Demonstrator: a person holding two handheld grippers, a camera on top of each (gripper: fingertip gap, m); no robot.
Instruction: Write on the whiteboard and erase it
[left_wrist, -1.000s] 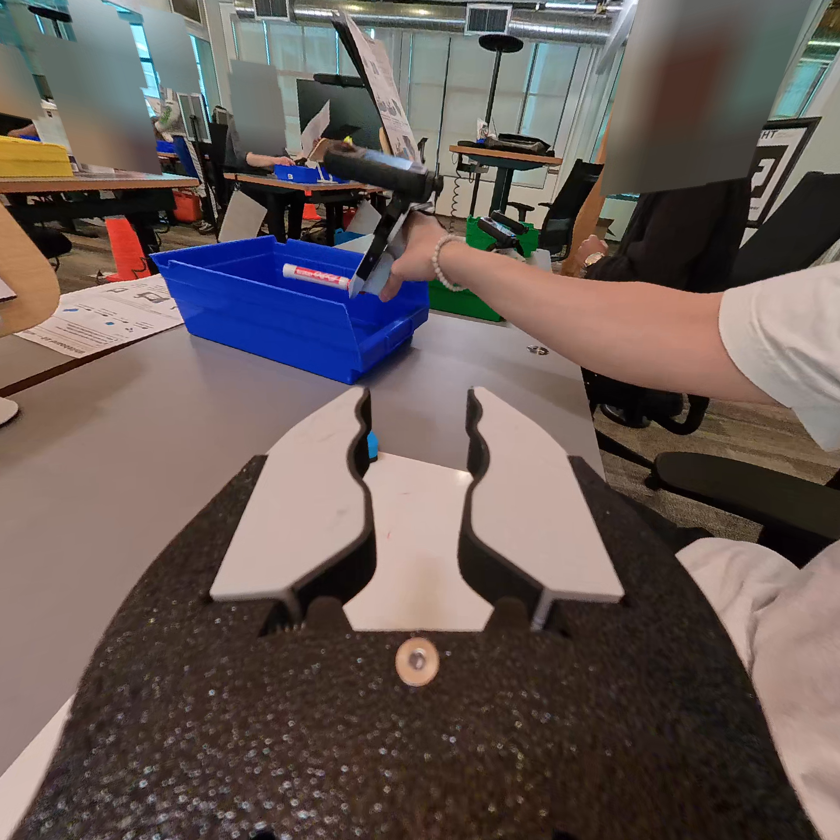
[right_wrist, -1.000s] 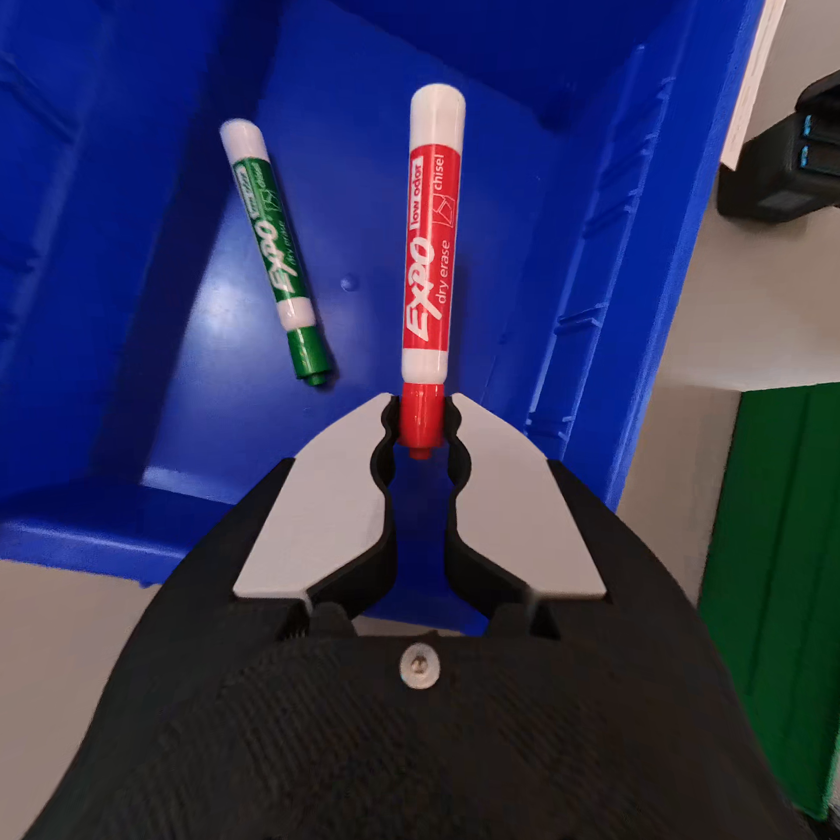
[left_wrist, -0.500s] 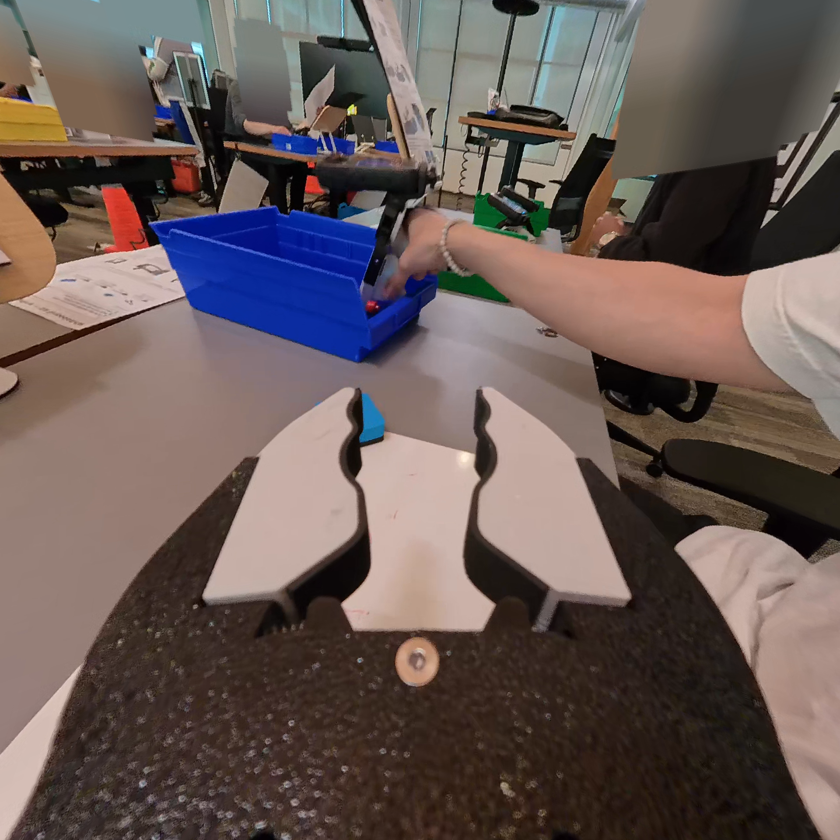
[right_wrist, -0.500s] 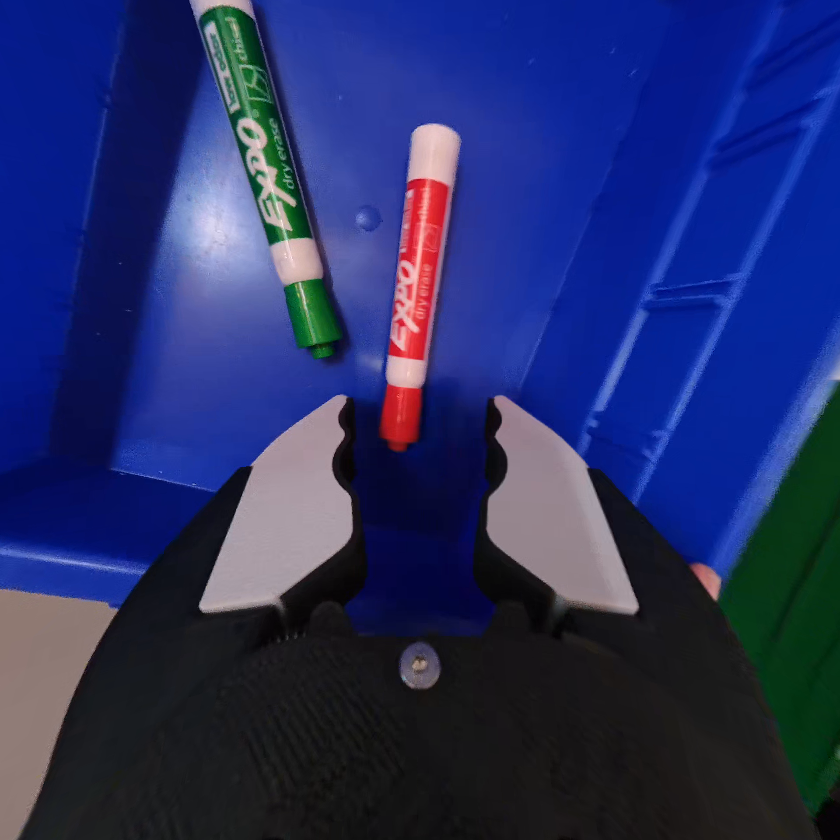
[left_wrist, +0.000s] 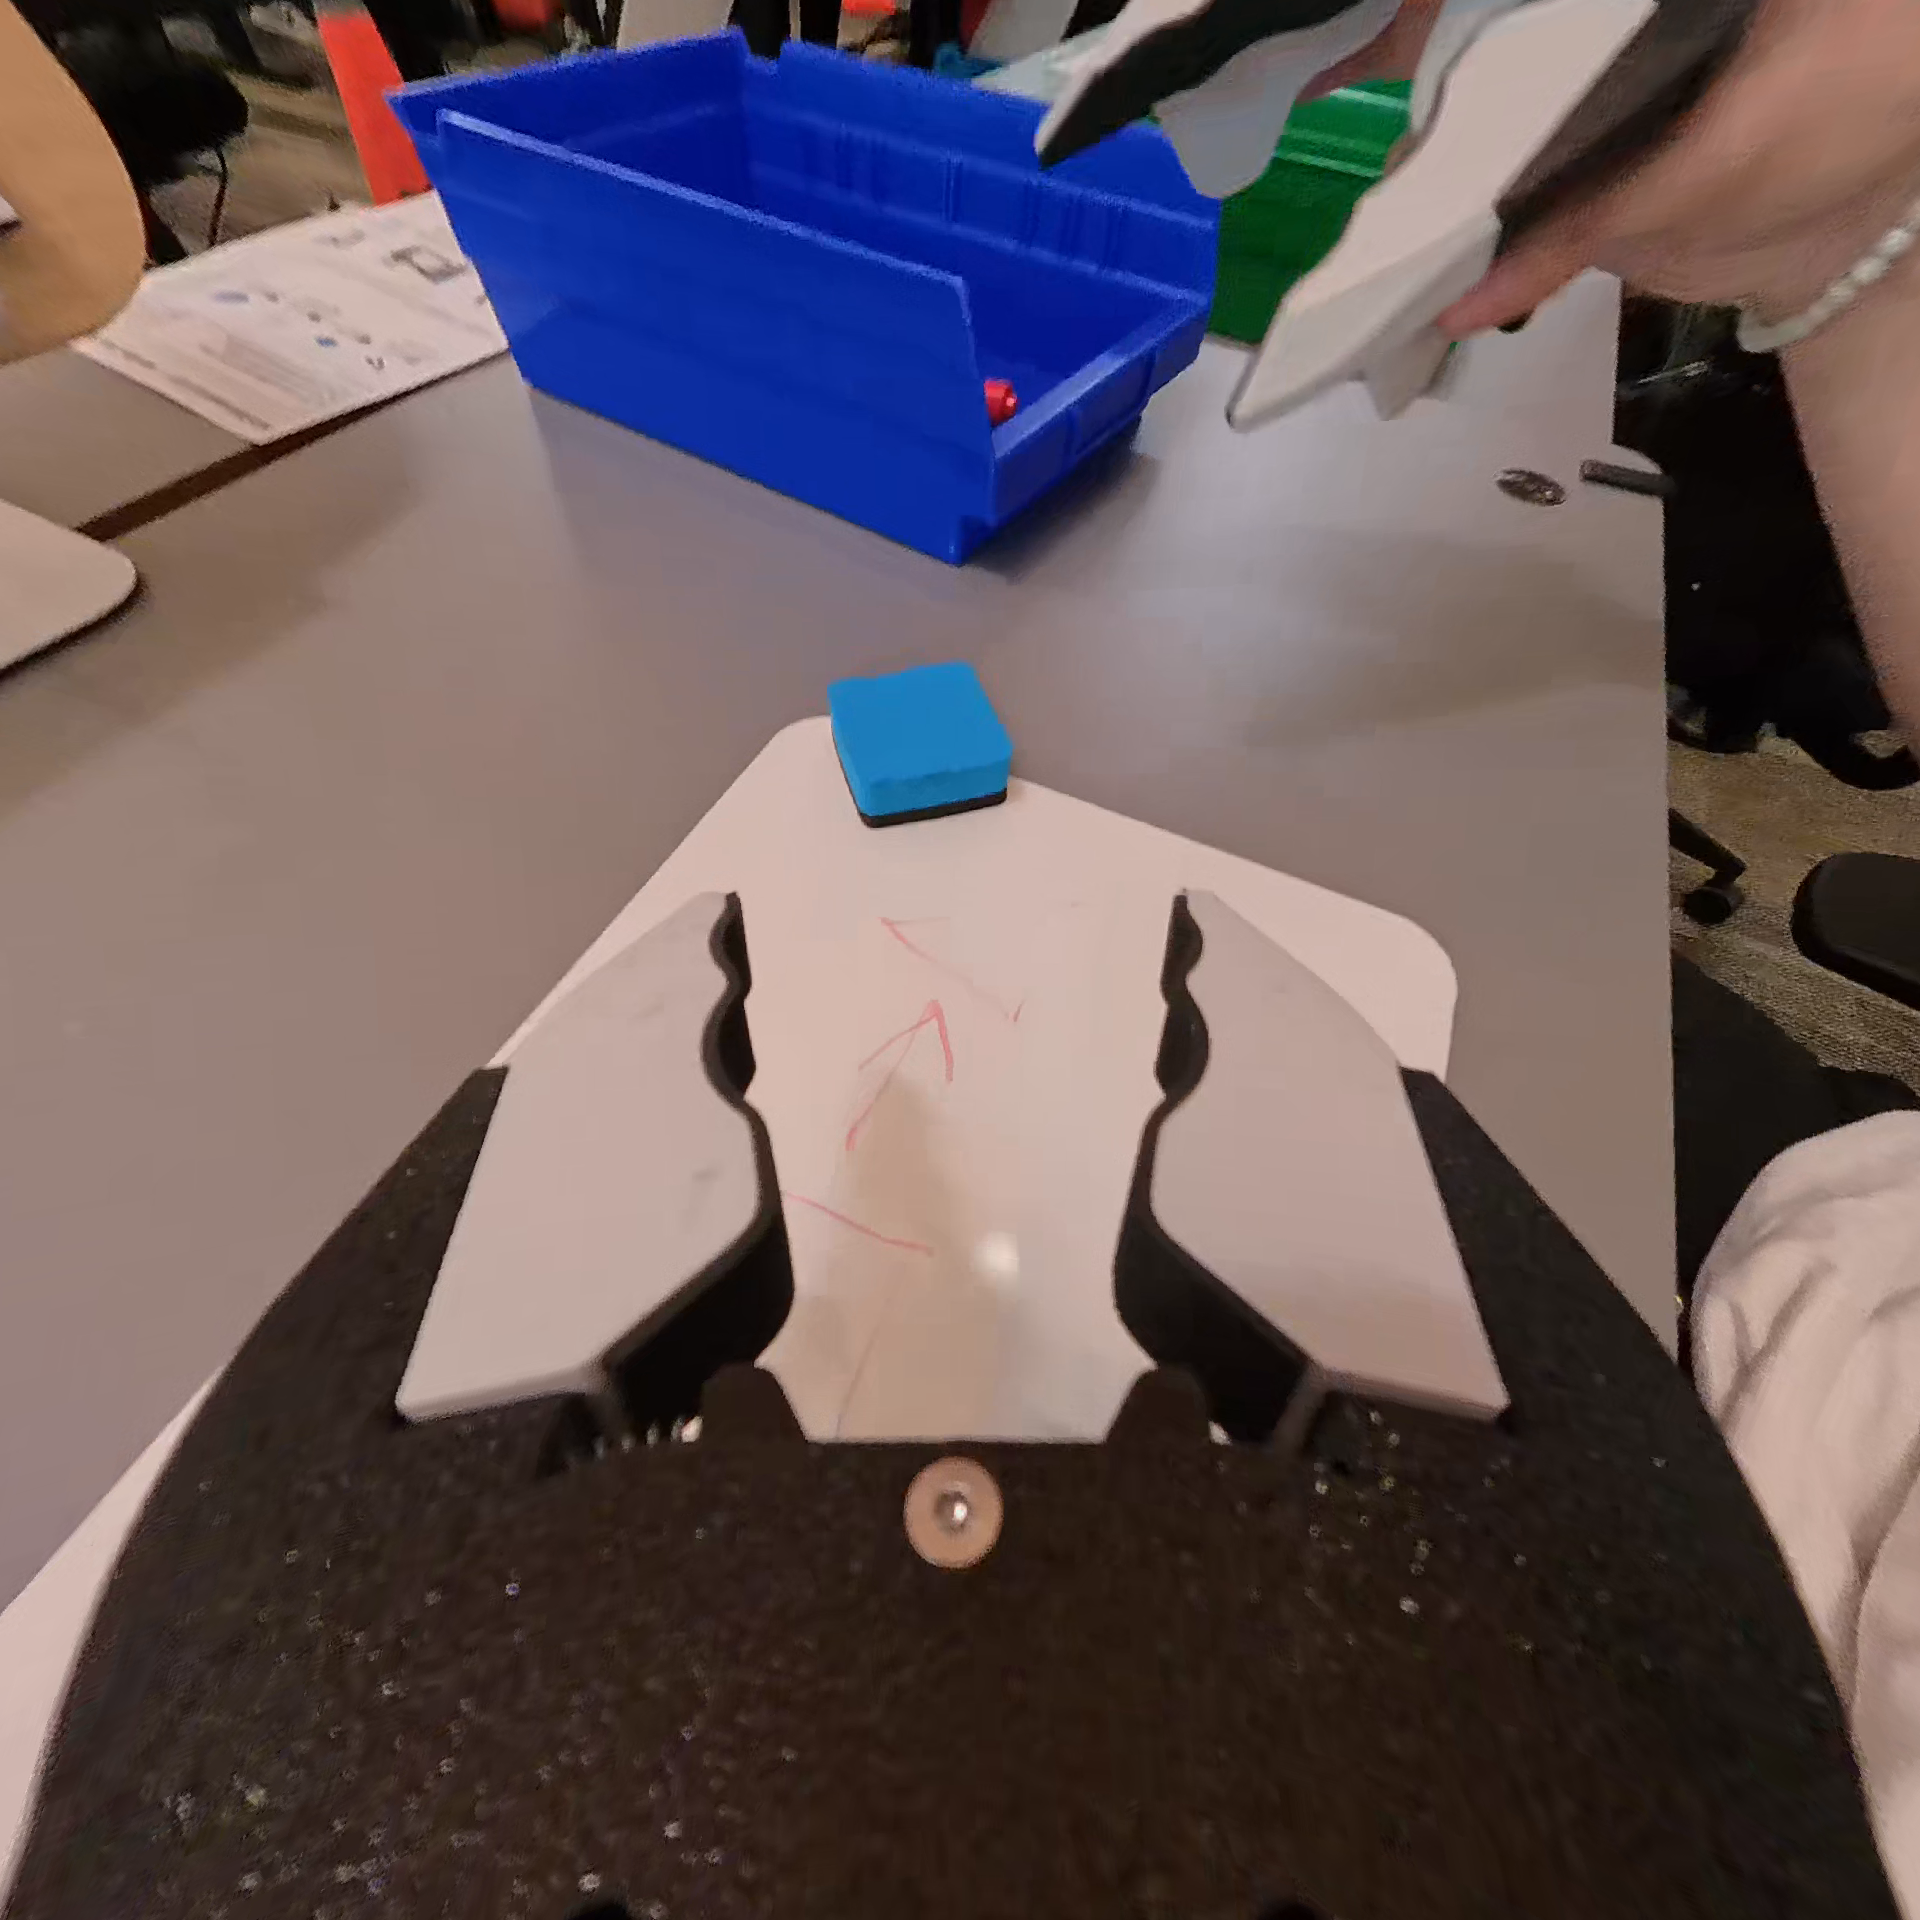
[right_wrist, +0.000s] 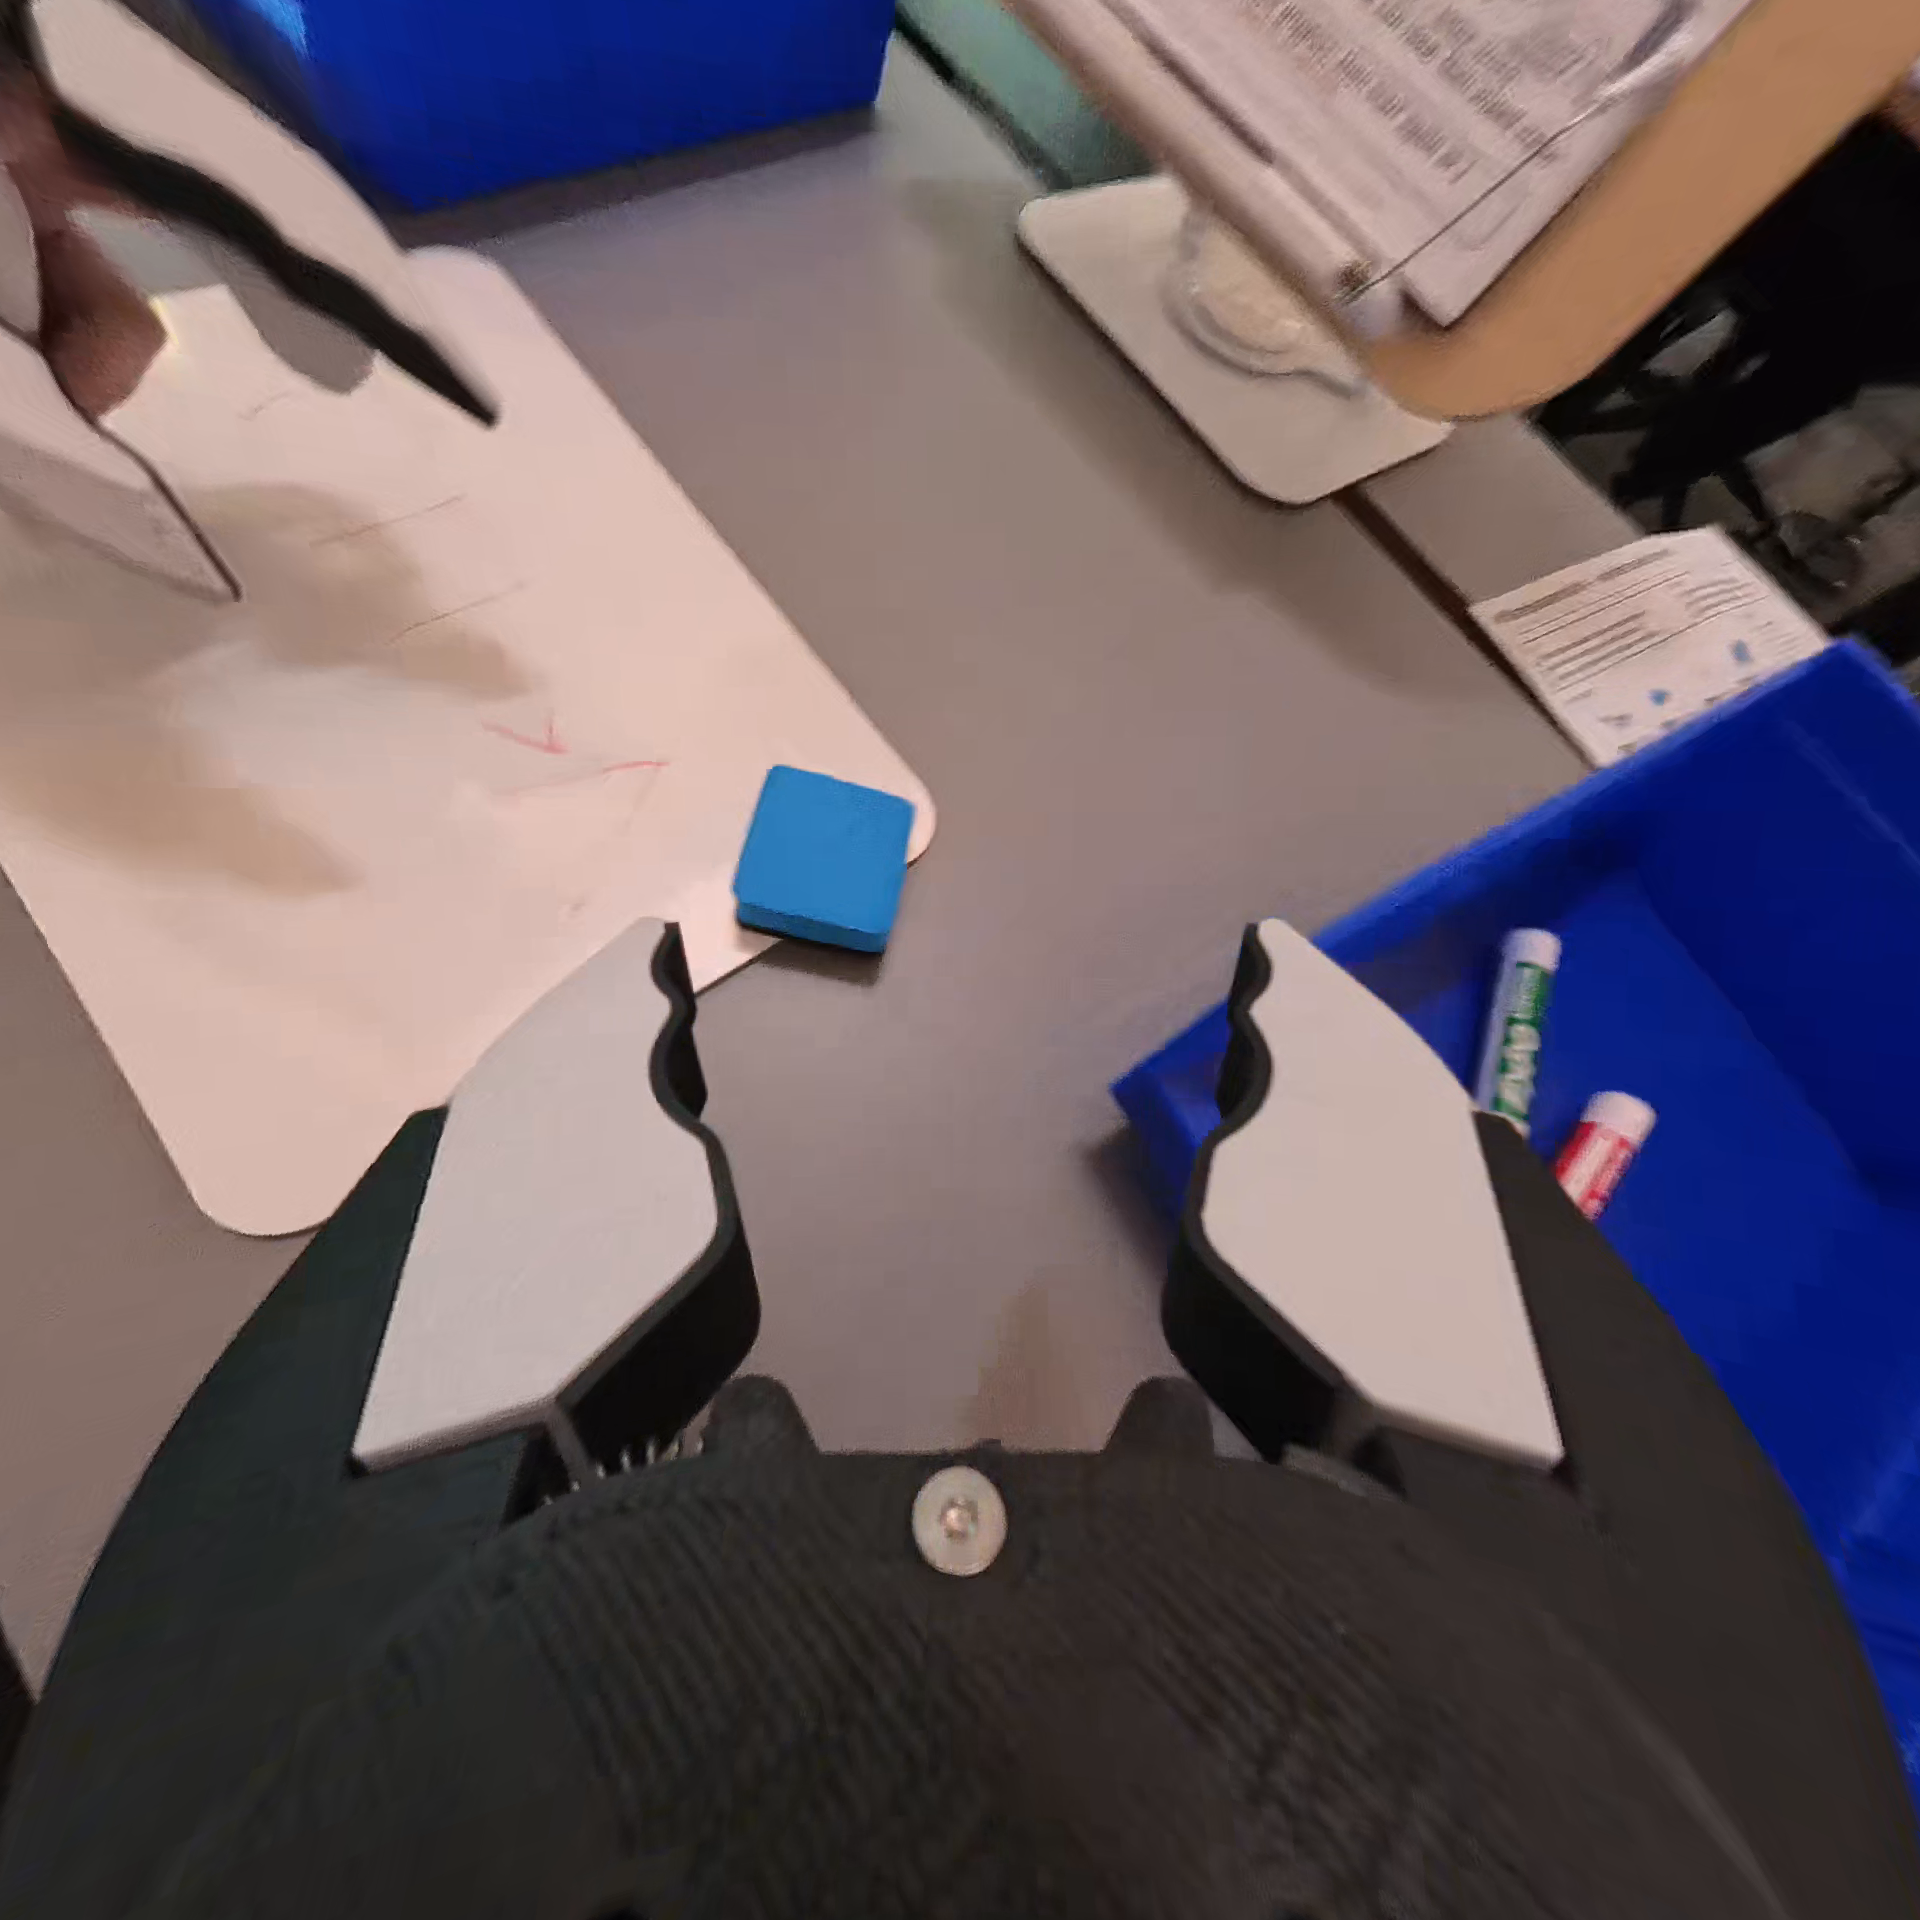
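Note:
The white whiteboard (left_wrist: 1039, 1091) lies flat on the grey table and carries thin red marks. A blue square eraser (left_wrist: 914, 743) sits on its far corner, partly over the edge. My left gripper (left_wrist: 956, 914) is open and empty, hovering over the board. My right gripper (right_wrist: 961, 956) is open and empty above the table, just short of the eraser (right_wrist: 826, 857) and beside the whiteboard (right_wrist: 364, 779). The red marker (right_wrist: 1605, 1148) and a green marker (right_wrist: 1517, 1029) lie in the blue bin (right_wrist: 1766, 935). The right gripper's fingers (left_wrist: 1382, 270) show blurred at the top right of the left wrist view.
The blue bin (left_wrist: 810, 281) stands behind the whiteboard, with a green bin (left_wrist: 1309, 208) behind it. A white stand base (right_wrist: 1236, 343) holding a paper clipboard and a printed sheet (right_wrist: 1652, 634) lie on the table. Office chairs are past the table edge. About 11 cm separates my right fingertips from the eraser (right_wrist: 826, 857). Look for it in the left wrist view (left_wrist: 930, 712) too.
My right gripper opened, left the red marker lying in the bin, then pulled out and swung over toward the eraser. My left gripper opened wider and tilted down over the board.

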